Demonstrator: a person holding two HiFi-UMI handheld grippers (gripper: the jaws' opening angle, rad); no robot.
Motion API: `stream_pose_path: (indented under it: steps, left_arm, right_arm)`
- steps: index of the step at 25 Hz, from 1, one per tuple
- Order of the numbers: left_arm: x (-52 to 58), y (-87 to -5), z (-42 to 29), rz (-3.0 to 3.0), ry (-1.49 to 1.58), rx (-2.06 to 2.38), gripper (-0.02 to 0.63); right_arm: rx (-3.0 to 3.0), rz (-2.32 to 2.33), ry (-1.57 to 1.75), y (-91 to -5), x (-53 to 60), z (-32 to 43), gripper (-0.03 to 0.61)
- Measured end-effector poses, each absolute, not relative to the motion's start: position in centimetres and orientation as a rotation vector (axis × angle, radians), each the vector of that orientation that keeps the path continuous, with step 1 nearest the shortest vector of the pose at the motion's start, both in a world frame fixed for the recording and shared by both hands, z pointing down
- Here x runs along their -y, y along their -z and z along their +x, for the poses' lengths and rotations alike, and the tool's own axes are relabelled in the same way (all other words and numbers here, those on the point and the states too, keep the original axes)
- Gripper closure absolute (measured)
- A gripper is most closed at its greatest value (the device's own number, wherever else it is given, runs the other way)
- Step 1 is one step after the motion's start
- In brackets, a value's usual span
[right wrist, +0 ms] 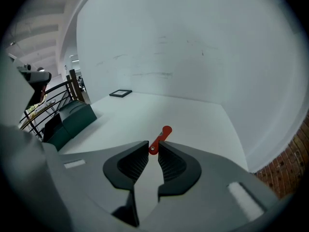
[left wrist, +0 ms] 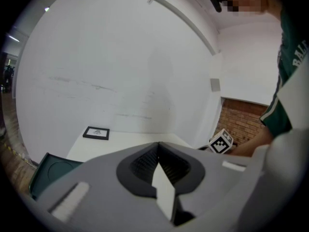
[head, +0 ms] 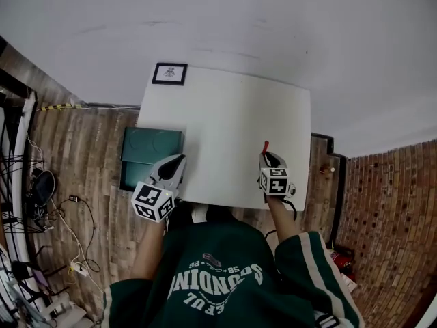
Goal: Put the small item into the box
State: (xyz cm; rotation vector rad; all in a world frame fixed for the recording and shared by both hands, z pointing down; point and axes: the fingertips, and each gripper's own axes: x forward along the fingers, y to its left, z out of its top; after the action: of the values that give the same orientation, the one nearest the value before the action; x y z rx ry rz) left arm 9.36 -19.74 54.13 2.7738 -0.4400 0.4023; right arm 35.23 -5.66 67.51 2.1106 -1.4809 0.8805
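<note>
1. My right tongs (right wrist: 153, 148) are pinched on the near end of the small red item (right wrist: 161, 135). The rest of it sticks out forward over the white table (right wrist: 145, 110).
2. My left tongs (left wrist: 158, 146) are closed on nothing, near the green box (head: 151, 154) beside the table's left edge.
3. The item looks light, thin and stiff, probably plastic. Held only by its tip it could pivot, so I judge it needs a firm, steady pinch.
</note>
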Motion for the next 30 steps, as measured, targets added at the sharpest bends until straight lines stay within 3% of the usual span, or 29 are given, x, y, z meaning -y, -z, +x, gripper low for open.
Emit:
stream_pose_path:
  steps: [10,22,30]
  left_arm:
    - [23.5,-53.0,1.5,2.716,-0.333,0.687,0.563]
    - [26.8,-52.9,-12.4,2.595,-0.28,1.004,0.561]
    - [27.6,-53.7,-18.1,2.53,-0.258,1.121,0.563]
  right_arm:
    - [1.784,1.953,-0.734,-61.7,15.3,27.4,0.512]
    - [2.162,1.581,-0.573,-58.4,25.3,9.6,0.512]
    - [2.3,1.301,-0.471,-58.8,27.7,-1.0,0.512]
